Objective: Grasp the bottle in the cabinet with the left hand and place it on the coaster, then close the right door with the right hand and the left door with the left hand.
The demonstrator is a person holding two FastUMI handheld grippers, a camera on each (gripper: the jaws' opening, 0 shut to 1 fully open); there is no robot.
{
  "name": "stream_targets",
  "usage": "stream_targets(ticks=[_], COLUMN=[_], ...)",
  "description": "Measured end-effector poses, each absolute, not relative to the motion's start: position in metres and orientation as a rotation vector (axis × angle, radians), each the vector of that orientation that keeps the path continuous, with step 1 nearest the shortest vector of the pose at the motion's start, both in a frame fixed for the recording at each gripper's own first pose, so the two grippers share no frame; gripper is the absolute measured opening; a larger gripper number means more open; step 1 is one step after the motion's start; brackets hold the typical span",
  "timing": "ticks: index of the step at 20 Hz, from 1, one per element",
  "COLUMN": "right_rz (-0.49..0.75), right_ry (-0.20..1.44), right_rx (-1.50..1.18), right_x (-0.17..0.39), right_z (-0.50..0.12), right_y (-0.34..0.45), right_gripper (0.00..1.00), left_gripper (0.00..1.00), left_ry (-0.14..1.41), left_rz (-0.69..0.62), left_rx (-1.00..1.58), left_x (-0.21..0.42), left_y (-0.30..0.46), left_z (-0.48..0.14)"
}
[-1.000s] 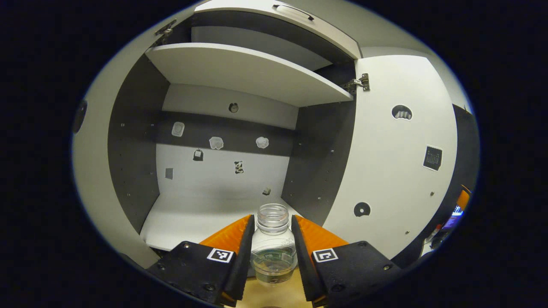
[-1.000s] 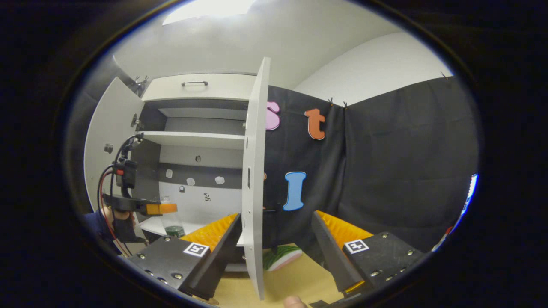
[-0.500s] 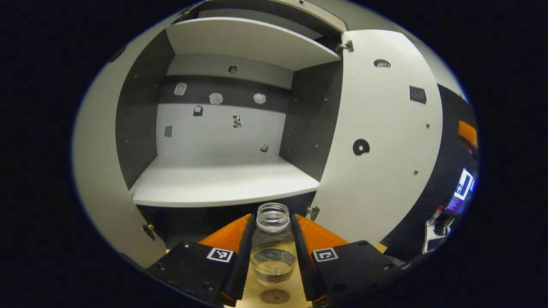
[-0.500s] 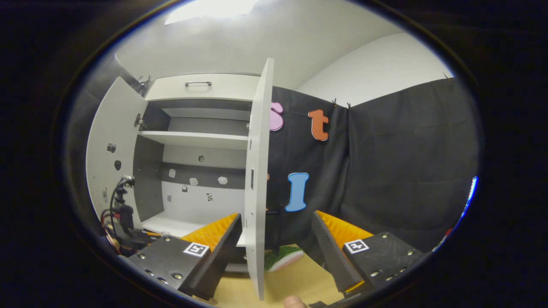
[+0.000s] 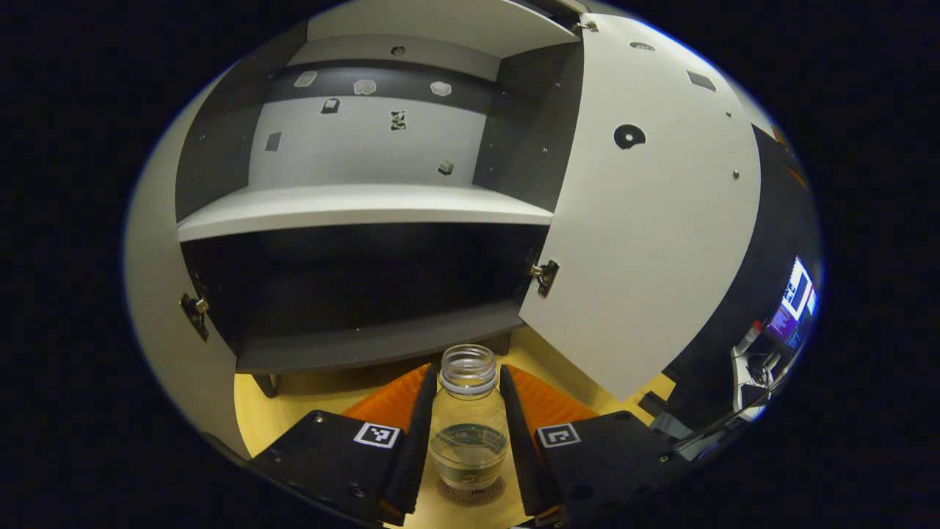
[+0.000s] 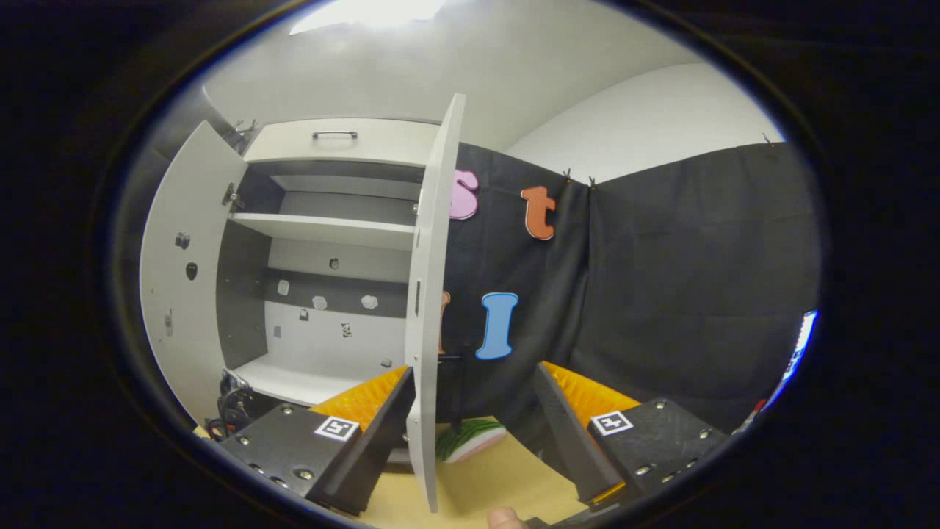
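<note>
Your cabinet stands open, both doors swung wide. Your left gripper is low at the tabletop, pinching the upright bottle, whose base seems to rest on the coaster. Your right gripper is level and spread, straddling the right door edge.

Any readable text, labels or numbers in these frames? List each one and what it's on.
No text can be read.
coaster: round print under the bottle, too small to read.
bottle: no legible lettering.
cabinet stickers: too small to read.
square tags on the left gripper and right gripper: coded patterns, no letters.
</note>
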State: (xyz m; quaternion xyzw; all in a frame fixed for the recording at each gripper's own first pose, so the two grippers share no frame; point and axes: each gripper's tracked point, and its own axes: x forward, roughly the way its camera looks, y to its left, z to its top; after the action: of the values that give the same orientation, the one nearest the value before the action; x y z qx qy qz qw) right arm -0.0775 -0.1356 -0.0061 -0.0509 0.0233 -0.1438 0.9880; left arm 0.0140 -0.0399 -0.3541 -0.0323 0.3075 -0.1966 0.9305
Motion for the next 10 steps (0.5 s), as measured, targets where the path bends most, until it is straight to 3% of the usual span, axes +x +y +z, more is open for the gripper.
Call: stream_targets(ticks=[10], right_rz=[-0.318], right_ry=[0.065], right_rx=[-0.124], right_x=[-0.085], right_z=[-0.009], right_y=[-0.145], right_gripper=[0.99], left_gripper=[0.54], left_ry=[0.654], left_rz=[-0.403], left_rx=[-0.059], left_x=[-0.003], left_y=[-0.047], left_z=[-0.395])
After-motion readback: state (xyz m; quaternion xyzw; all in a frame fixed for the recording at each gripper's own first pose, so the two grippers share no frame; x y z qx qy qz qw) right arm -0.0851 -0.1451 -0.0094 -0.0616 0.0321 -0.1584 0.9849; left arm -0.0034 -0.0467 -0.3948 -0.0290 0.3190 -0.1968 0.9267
